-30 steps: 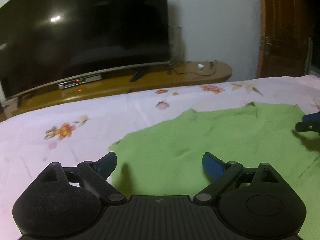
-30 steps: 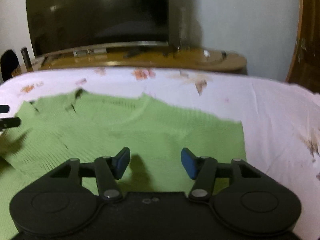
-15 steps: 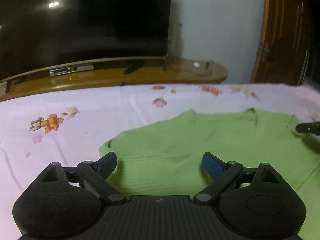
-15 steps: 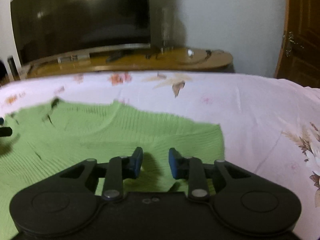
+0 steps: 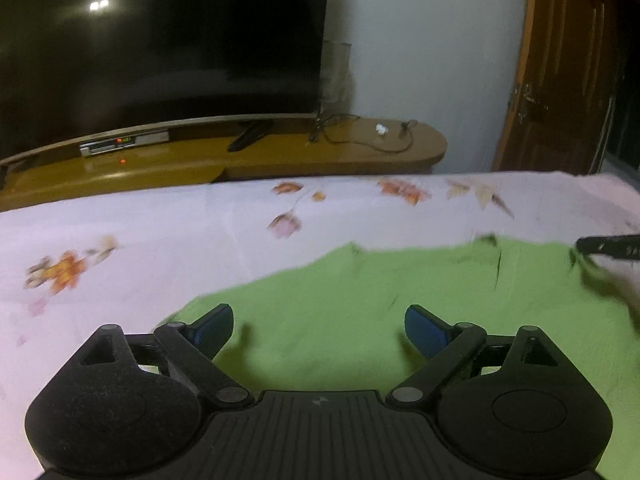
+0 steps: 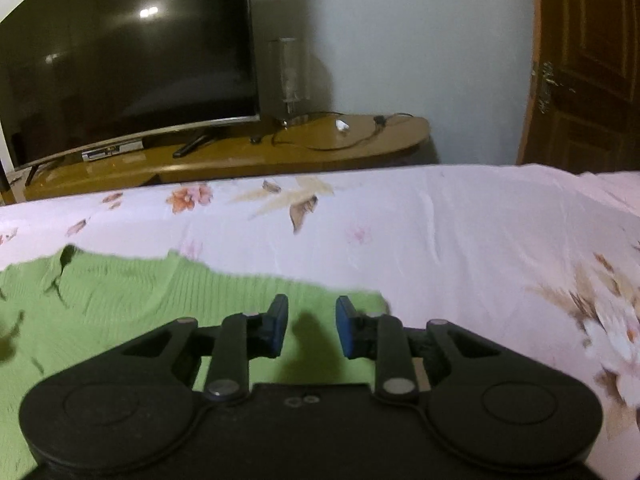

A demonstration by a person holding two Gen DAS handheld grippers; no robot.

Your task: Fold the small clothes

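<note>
A small green knit sweater [image 5: 360, 304] lies flat on the pale floral bedsheet [image 5: 140, 248]; it also shows in the right wrist view [image 6: 120, 300]. My left gripper [image 5: 319, 330] is wide open and empty above the sweater's left part. My right gripper [image 6: 311, 326] hovers over the sweater's right edge, its blue pads a narrow gap apart with nothing between them. A black tip of the right gripper [image 5: 608, 246] shows at the right edge of the left wrist view.
A large dark TV [image 5: 160, 40] stands on a low wooden cabinet [image 5: 280, 152] beyond the bed, with cables and a glass lamp [image 6: 290, 80]. A wooden door [image 5: 568, 64] is at the right.
The right gripper has narrowed from wide open to a small gap and shifted toward the sweater's right edge. The left gripper stays wide open; its view has tilted and drawn slightly back.
</note>
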